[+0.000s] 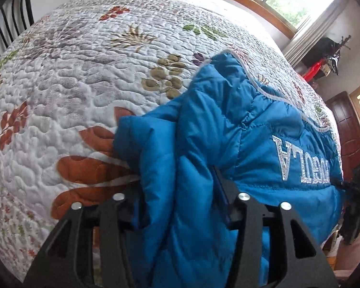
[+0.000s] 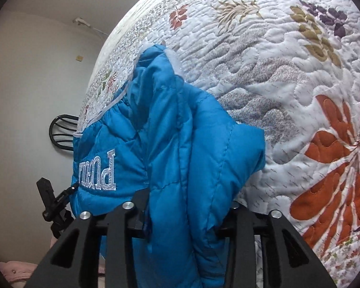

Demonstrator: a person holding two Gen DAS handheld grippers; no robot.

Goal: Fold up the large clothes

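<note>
The blue puffer jacket [image 1: 228, 129], soft, light and probably slippery, hangs over the quilted bed [image 1: 84, 76] between the left gripper [image 1: 180, 201] and the right gripper [image 2: 182, 213], both jaws clenched on thick bunched folds, seemingly near its seams.

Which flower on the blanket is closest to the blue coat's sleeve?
The big orange flower. Its petals touch the blue coat, while the tan and purple sprigs lie farther up the quilt.

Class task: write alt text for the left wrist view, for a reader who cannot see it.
The left gripper has its jaws clamped on a bunched fold of a blue puffer jacket with silver lettering, held over a bed covered by a white floral quilt.
</note>
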